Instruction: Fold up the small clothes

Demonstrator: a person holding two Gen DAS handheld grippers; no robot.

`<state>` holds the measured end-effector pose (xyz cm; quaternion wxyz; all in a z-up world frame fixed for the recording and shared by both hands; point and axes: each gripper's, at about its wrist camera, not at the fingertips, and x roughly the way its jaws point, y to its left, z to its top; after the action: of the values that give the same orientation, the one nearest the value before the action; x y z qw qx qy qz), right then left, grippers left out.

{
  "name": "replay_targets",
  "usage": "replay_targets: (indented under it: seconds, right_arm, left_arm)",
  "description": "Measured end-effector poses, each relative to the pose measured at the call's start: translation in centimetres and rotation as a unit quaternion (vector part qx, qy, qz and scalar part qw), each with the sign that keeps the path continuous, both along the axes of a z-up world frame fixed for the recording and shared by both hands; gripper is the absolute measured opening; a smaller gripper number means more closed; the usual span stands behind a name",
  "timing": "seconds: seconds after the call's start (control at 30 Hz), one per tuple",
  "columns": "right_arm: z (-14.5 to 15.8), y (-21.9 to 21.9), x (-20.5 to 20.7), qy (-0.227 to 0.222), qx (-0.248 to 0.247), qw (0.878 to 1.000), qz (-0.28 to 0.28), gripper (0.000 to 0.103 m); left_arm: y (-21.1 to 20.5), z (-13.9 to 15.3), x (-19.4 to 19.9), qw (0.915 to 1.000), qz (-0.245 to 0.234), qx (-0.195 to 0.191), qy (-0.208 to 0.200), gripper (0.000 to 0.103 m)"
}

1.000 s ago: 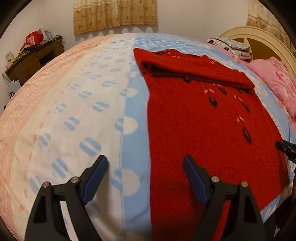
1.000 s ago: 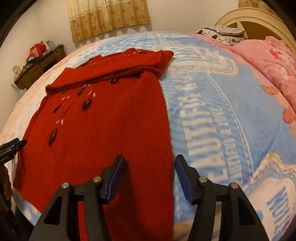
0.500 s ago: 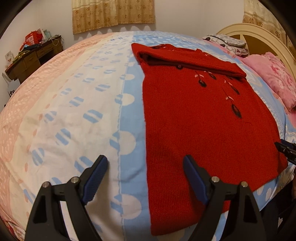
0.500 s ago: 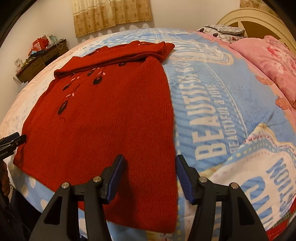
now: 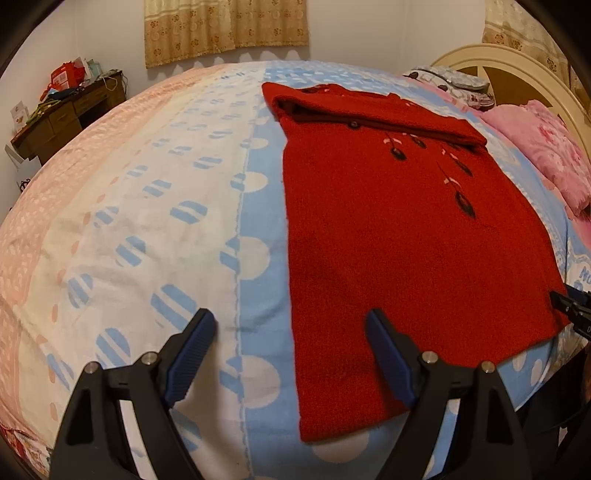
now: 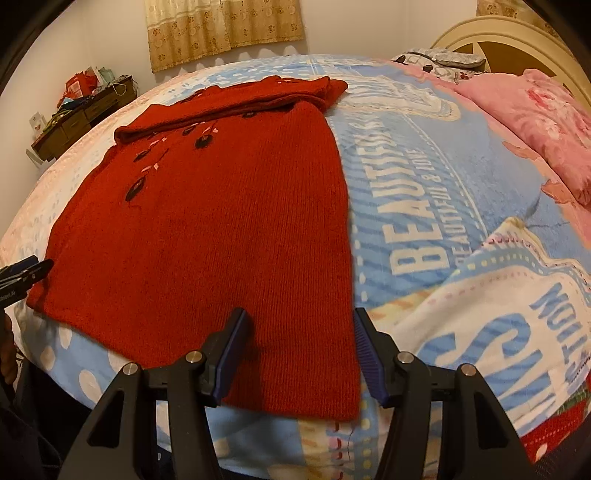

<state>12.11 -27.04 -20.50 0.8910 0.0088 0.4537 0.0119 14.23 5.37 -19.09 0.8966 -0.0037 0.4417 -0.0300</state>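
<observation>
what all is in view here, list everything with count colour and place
sweater: 1, red with dark leaf pattern, flat on the bed, far end folded over
bed cover: 1, blue, white and pink print, under the sweater
pillow: 1, pink floral, at the headboard end
patterned pillow: 1, grey and white, behind the pink one
headboard: 1, cream, far right
curtain: 1, tan, on the far wall
desk: 1, brown wood, cluttered, far left
left gripper: 1, black with blue pads, open, over the sweater's near left corner
right gripper: 1, black with blue pads, open, over the near right corner
</observation>
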Motion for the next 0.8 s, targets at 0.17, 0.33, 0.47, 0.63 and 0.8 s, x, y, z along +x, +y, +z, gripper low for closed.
replay_targets:
  seconds: [0.17,0.33,0.47,0.63,0.8]
  right_arm:
    - [-0.2,0.1,-0.7,0.002,-0.004,1.0,0.003,0.058]
    - [-0.5,0.2,-1.3,0.003,-0.001,1.0,0.003,0.058]
    - [-0.6,0.2,-1.7,0.003,0.002,1.0,0.003,0.058]
    - [-0.7,0.3,-2.3,0.007,0.014,1.0,0.005,0.055]
    - [-0.7,0.2,-2.6,0.006,0.026,1.0,0.009,0.046]
  left_arm:
    - [-0.1,-0.1,-0.6,1.0,-0.001,0.001,-0.001,0.086]
    - [-0.1,-0.2,-1.1,1.0,-0.002,0.003,-0.001,0.086]
    - [0.0,-0.2,-1.6,1.0,0.004,-0.004,0.002,0.086]
    - [-0.1,-0.3,-2.6,0.9999,0.003,-0.01,0.002,0.077]
    - [1.0,0.0,-2.9,0.9991,0.017,-0.038,0.004,0.062]
